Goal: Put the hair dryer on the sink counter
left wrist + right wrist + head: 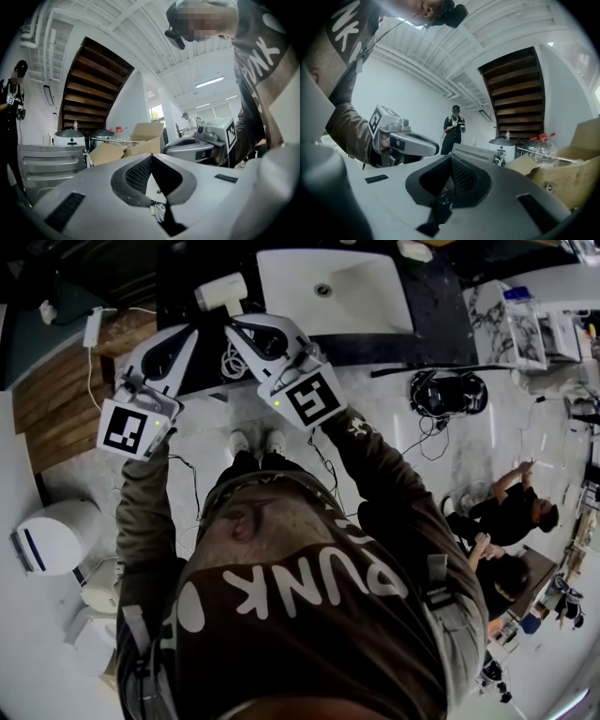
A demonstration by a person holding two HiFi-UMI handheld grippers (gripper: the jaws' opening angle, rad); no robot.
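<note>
Nearest to my eyes is my brown shirt (pixel 309 615) with its big white letters, and past it my two sleeves reach out towards the bench (pixel 441 306). Below them my white shoes (pixel 253 442) stand on the pale floor, close to the bench's front edge.

My left tongs (pixel 190 332) are pressed together: in the left gripper view the dark pads meet at their tips with nothing pinched between them. My right tongs (pixel 234 327) are pressed together too, and they also hold nothing. Both sets point at the bench's front edge, side by side, with a coil of white cable (pixel 232 360) showing between their bodies.

The hair dryer (pixel 222 292) is white and lies on the dark bench top, just to the left of the white basin (pixel 281 277) and towards the bench's left end. The tips of both tongs are near it from the head view, but I cannot tell whether either one touches it.

Off to the right, two people (pixel 511 512) crouch on the floor. The left gripper view shows an open cardboard box (pixel 140 138) and a dark wooden staircase (pixel 93 89) behind it. The right gripper view shows a person in black (pixel 453 129) standing by a white wall, and a clear bottle with a red cap (pixel 543 147).
</note>
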